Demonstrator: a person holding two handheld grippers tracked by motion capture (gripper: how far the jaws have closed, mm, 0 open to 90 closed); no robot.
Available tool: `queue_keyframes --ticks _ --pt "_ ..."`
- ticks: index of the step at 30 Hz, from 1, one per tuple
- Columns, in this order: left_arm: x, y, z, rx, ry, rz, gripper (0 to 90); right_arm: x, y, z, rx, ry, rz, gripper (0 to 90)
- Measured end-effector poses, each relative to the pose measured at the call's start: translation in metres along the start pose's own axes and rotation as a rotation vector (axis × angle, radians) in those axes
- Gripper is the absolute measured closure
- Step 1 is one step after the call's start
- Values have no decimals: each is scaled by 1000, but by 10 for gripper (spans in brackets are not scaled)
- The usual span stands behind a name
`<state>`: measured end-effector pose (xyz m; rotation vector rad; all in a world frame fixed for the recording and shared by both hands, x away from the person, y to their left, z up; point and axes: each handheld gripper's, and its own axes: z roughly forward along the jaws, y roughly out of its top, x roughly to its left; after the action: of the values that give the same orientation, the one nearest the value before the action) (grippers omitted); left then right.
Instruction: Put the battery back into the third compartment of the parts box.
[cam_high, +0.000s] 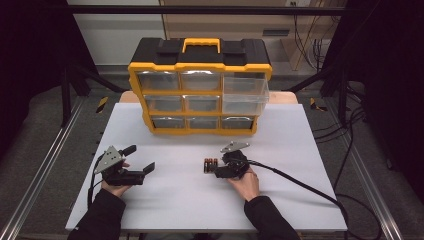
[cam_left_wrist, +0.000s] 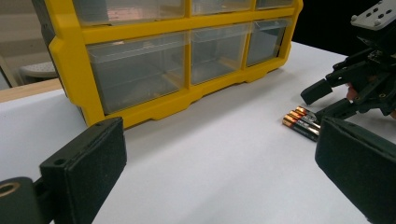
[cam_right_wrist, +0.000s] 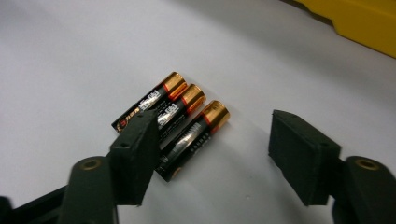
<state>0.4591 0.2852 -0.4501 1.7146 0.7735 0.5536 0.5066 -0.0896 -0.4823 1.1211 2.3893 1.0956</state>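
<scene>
1. A white rectangular table top (cam_high: 165, 200) bears everything here — the person's two dark-sleeved forearms come in over its near edge.
2. A yellow-and-black plastic drawer cabinet with clear drawers (cam_high: 200, 87) stands at the far middle of the table; its upper right clear drawer (cam_high: 245, 95) is pulled out toward the person, the other drawers sit flush.
3. The left gripper (cam_high: 141, 159) rests low over the table at the near left, well apart from the cabinet. Its two black jaws stand wide apart with nothing between them; in the left gripper view its pads (cam_left_wrist: 91, 163) frame bare table.
4. The right gripper (cam_high: 220, 167) is at the near middle, tilted down at the table. Its jaws stand partly open, and one black pad (cam_right_wrist: 137, 149) overlaps the row of cells from the side, while the other pad stands clear on bare table. Nothing is clamped.
5. Three black AA batteries with copper-coloured ends (cam_right_wrist: 180, 123) lie flat on the table side by side, touching one another — just in front of the right gripper, well short of the cabinet.
</scene>
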Motion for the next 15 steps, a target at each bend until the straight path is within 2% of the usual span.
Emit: queue_keyframes --ticks 2,4,7,8,15 --pt "0 0 0 1 0 0 14 0 0 0 6 1 0 374" --pt "0 0 0 0 0 0 14 0 0 0 20 3 -5 452" --pt "0 0 0 1 1 0 14 0 -1 0 27 4 -14 484" --pt "0 0 0 1 1 0 15 0 -1 -1 31 0 -20 547" --pt "0 0 0 1 1 1 16 -1 0 -3 42 5 -21 645"
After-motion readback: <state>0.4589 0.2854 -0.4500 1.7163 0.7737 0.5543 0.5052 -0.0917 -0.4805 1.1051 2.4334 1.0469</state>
